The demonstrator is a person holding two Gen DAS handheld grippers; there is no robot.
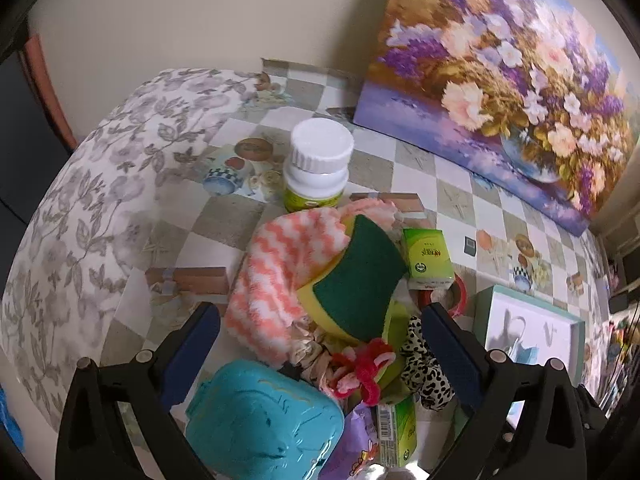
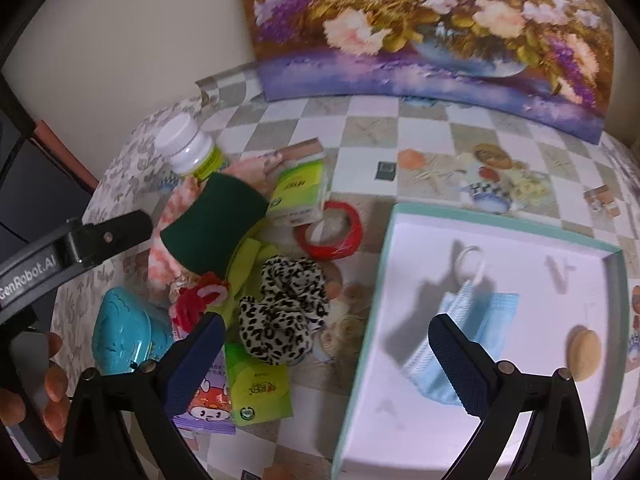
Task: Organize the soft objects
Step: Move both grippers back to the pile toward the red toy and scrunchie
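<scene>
Beside the tray (image 2: 608,280): two green tissue packs (image 2: 298,192) (image 2: 260,394), one sponge (image 2: 216,224), one leopard scrunchie (image 2: 284,312), one red tape roll (image 2: 332,236), one bottle (image 2: 190,148). Inside it: one face mask (image 2: 476,320), one puff (image 2: 585,354).

white bottle (image 1: 318,168) label half behind cloth (image 1: 276,276), purple packet (image 2: 208,404) – print unreadable
</scene>
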